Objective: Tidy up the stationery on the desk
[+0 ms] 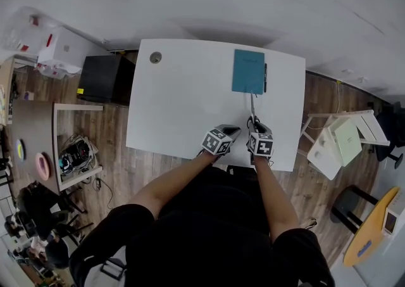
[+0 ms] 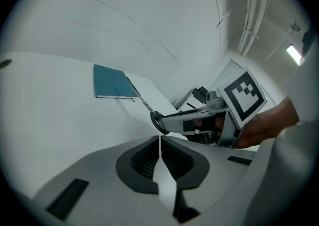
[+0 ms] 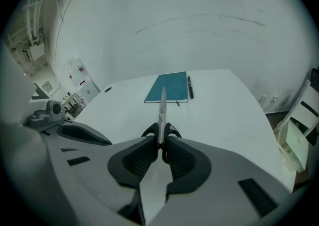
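Near the front right edge of the white tabletop (image 1: pixel 183 102), the right gripper (image 3: pixel 161 142) is clamped on the black handles of a pair of scissors (image 3: pixel 162 108). The closed blades point straight away from the person toward a teal notebook (image 3: pixel 168 88). The blade tips reach the notebook's near edge; whether they touch it I cannot tell, nor whether the scissors rest on the surface or are lifted clear of it. A black pen (image 3: pixel 190 87) lies just beside the notebook's right edge, parallel to it, so this far right part of the tabletop looks like the gathering spot for the stationery. Gripping the handles with the blades shut and aimed forward seems sensible: the points face away from the person, and the scissors can be set down in line with notebook and pen. The left gripper (image 2: pixel 159 142) sits just left of the right one, its jaws pressed together with nothing between them, apparently idle while the other does the carrying. Judging by the layout, the scissors are the last loose item to line up
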Tool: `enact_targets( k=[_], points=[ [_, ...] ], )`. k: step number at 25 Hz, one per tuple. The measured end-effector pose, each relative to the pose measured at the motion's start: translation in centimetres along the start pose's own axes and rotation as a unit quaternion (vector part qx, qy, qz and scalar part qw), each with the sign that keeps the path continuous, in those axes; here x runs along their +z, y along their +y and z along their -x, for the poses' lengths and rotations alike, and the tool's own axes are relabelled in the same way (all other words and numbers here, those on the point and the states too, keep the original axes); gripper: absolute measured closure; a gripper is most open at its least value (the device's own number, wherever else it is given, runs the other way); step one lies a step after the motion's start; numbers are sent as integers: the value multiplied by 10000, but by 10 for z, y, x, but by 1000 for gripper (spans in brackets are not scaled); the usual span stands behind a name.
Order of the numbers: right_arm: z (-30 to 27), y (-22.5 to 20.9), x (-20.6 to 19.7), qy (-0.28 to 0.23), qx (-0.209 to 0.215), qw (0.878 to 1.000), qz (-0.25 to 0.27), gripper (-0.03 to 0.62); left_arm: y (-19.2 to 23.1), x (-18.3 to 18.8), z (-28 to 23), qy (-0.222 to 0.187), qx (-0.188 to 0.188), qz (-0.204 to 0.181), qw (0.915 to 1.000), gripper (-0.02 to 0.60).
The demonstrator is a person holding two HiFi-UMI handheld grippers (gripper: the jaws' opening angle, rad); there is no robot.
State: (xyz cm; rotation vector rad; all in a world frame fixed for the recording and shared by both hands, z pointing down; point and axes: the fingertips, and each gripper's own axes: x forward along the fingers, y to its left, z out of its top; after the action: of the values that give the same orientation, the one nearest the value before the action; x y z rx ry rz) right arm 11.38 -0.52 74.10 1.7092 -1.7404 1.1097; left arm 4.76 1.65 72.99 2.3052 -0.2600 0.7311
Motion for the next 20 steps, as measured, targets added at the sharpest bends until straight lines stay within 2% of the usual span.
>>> enact_targets(
  k=[3, 5, 8, 12, 20],
  points=[
    [-4, -28, 21, 14, -88, 10000, -16, 505, -3, 18, -14, -39, 95, -23, 9999, 561],
    [-9, -47, 36, 18, -138, 9999, -16, 505, -1, 34, -24, -146, 196, 103, 9997, 561],
    [-18, -70, 54, 20, -178, 9998, -29, 505, 6, 55, -33, -291, 403, 243, 9985, 561],
    [-35, -93, 78, 2, -257, 9996, -151, 505, 17, 83, -35, -554, 770, 191, 9953, 561],
    [-70, -126, 117, 101, -470, 9977, -483, 505, 27, 87, -44, -474, 785, 675, 9935, 561]
  ],
)
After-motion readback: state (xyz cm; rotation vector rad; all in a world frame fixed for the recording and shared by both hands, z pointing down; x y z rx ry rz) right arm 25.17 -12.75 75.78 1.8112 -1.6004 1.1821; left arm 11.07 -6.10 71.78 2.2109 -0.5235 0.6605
